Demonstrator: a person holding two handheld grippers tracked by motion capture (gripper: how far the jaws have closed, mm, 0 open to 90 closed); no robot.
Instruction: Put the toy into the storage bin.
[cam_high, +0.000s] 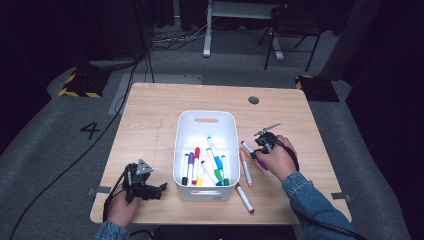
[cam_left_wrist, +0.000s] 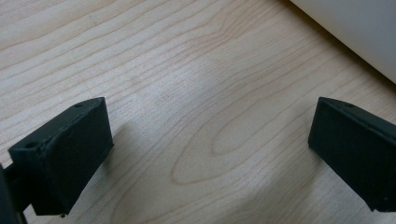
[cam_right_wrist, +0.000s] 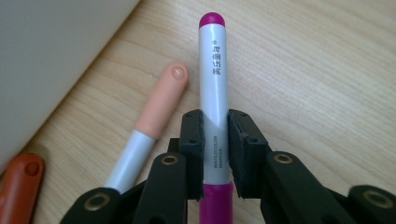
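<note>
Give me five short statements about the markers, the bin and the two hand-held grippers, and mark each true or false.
1. The right hand-held gripper is shut on the magenta marker. True.
2. The left hand-held gripper holds a marker. False: its jaws stand open over bare table, with nothing between them.
3. The white bin already holds several markers. True.
4. The peach-capped marker lies inside the bin. False: it lies on the table beside the bin, next to the magenta marker.
5. A red-capped marker lies on the table near the bin's front right corner. True.
</note>
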